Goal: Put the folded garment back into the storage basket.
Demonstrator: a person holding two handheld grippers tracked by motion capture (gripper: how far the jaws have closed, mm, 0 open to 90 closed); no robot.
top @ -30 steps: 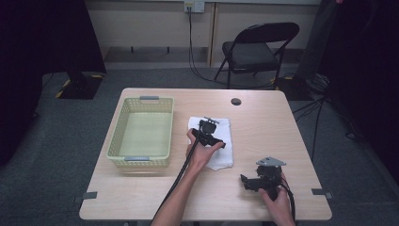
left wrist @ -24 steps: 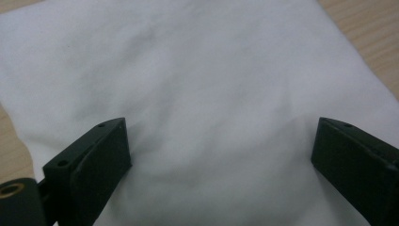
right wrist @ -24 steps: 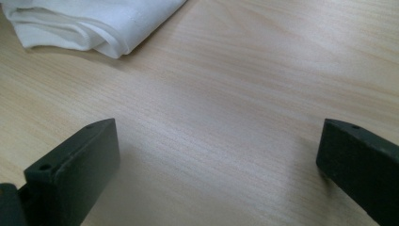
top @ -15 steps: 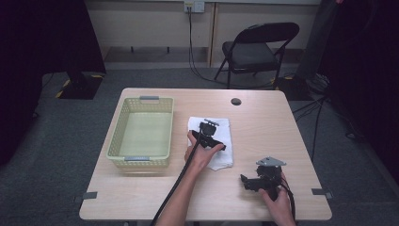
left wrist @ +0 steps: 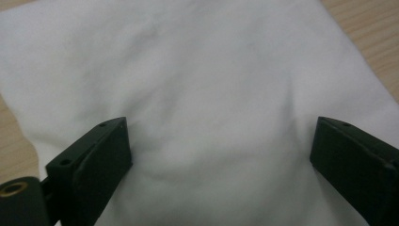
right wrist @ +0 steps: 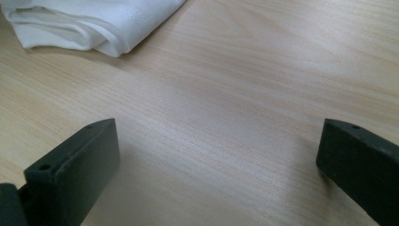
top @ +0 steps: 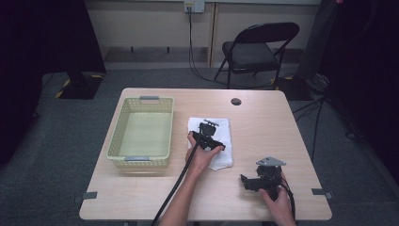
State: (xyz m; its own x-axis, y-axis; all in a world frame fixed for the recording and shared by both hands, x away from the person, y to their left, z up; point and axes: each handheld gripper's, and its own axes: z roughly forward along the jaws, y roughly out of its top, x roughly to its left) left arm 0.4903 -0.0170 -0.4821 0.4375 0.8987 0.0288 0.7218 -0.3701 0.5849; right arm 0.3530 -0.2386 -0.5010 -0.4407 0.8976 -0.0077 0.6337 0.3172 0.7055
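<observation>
Left gripper [top: 210,129], jaws spread, over folded white cloth [left wrist: 197,84]; right gripper [top: 251,181], jaws spread, above bare wooden table [right wrist: 244,94].

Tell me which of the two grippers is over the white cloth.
The left gripper, beside the basket: its open fingers frame the white cloth. The right gripper sits near the table's front edge, fingers open over bare wood.

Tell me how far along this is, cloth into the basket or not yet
Not yet. Done: the white cloth lies folded on the table. In hand: the left gripper hangs open over the cloth, nothing pinched. The right gripper is open above bare wood. Left, probably: grasping it; the basket holds nothing.
</observation>
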